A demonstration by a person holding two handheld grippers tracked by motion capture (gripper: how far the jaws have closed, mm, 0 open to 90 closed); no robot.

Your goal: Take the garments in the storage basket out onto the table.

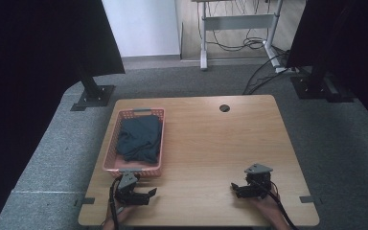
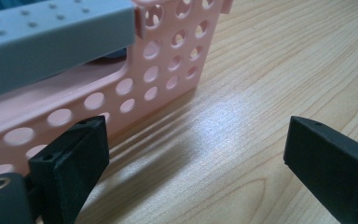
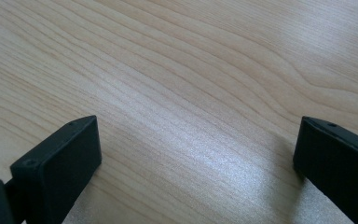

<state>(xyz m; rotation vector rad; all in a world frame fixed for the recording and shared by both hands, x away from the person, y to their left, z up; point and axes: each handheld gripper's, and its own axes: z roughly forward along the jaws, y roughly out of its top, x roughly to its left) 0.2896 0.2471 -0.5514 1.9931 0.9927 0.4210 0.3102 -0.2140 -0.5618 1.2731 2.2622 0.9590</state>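
Observation:
A pink perforated basket (image 1: 112,139) stands on the left half of the wooden table (image 1: 211,143), with a dark blue-green cloth (image 1: 139,139) bunched inside it. My left gripper (image 1: 148,194) rests near the table's front edge, just in front of the basket's near right corner, open and holding nothing. The left gripper view has the basket's wall (image 2: 158,70) close by the left jaw and bare wood between the jaws. My right gripper (image 1: 235,188) lies at the front right of the table, open, with only wood grain (image 3: 191,93) between its jaws.
A round cable hole (image 1: 224,108) sits near the table's far edge. Black stand bases (image 1: 93,96) stand on the grey carpet at both far corners. A white desk frame (image 1: 235,21) with cables lies beyond. Bare wood spans the middle and right of the table.

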